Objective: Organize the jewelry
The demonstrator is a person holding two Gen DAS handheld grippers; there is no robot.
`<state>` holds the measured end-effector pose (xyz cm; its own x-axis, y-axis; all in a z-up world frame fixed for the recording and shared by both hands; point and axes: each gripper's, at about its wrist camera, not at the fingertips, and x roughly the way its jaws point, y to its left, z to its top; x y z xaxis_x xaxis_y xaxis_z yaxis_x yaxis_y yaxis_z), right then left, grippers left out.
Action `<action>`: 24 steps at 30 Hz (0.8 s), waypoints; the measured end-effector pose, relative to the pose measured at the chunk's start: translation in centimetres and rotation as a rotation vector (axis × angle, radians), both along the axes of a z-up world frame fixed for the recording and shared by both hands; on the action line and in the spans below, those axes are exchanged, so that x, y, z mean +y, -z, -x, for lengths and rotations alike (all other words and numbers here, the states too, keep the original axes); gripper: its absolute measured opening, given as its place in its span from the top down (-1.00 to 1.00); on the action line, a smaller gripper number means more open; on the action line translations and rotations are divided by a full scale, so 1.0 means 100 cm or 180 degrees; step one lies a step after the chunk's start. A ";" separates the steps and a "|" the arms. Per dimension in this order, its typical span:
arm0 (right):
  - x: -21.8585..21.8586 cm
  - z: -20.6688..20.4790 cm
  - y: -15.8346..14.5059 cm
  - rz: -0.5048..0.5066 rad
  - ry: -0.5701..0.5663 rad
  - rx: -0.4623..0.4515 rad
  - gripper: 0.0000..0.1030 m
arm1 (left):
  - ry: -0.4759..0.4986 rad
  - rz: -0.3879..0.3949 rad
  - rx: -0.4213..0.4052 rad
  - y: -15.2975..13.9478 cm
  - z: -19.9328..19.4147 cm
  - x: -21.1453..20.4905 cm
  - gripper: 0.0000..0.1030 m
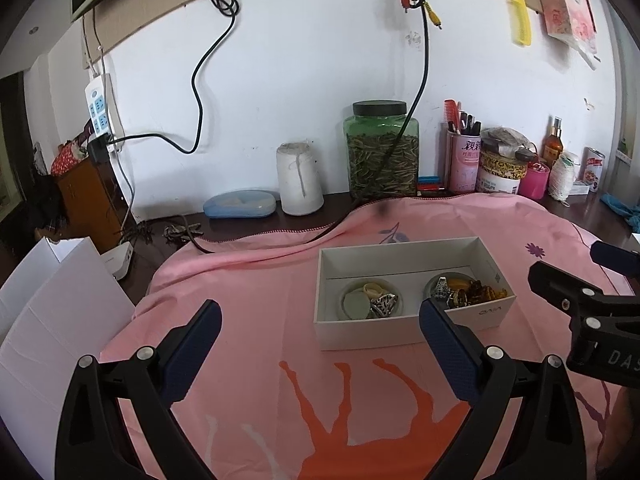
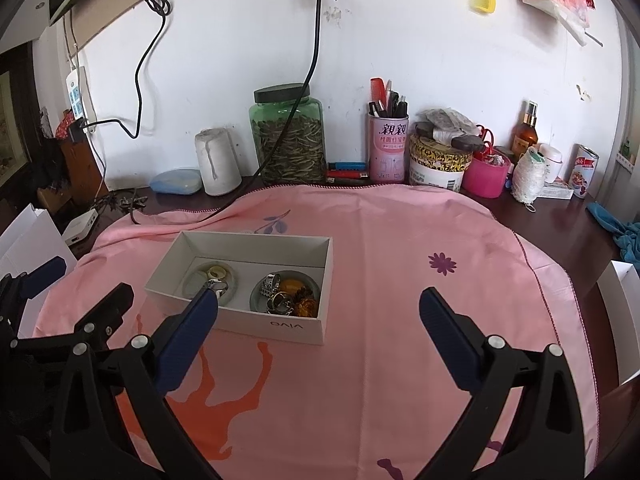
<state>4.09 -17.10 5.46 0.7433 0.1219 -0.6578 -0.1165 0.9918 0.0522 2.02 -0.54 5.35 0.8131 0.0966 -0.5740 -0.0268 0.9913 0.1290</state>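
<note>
Both tools are empty and spread wide above the pink cloth [image 2: 380,240]; the left gripper [image 1: 320,344] fills the lower part of the left wrist view with its blue pads far apart, and the right gripper [image 2: 318,332] stands the same way in the lower part of the right wrist view, nothing between its fingers; the white box [image 2: 276,326] sits on the cloth at centre right of the left view and at centre left of the right view, open at the top; inside it lie two small round dishes side by side, the pale dish [image 2: 232,278] holding a flat greenish disc, a cream ring and a silver piece, and the grey dish [image 2: 312,280] holding silver rings heaped against amber-coloured pieces; in each view one pad tip overlaps the near wall of the box, though whether it touches cannot be told; judged from this, the sorting looks either well advanced or paused between picks, since no jewelry lies loose on the cloth; the next move would call for lowering one gripper into the box over a single small piece, closing narrowly so as not to drag its neighbours, while the other steadies the box wall; the rings in the grey dish are crowded and may snag together.
</note>
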 end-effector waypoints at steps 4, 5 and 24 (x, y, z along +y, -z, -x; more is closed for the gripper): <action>0.001 -0.002 0.003 0.0024 0.0006 0.0035 -0.86 | -0.0015 0.0018 0.0002 0.001 -0.003 0.003 -0.89; 0.001 -0.003 0.004 0.0026 0.0009 0.0038 -0.86 | -0.0023 0.0016 -0.0001 0.001 -0.004 0.004 -0.89; 0.001 -0.009 0.012 0.0016 0.0036 0.0082 -0.86 | -0.0006 0.0022 -0.0019 0.000 -0.007 0.004 -0.89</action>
<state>4.96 -17.03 4.28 0.7273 0.1103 -0.6774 -0.1041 0.9933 0.0500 2.70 -0.18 5.33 0.8164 0.0941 -0.5698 -0.0293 0.9921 0.1219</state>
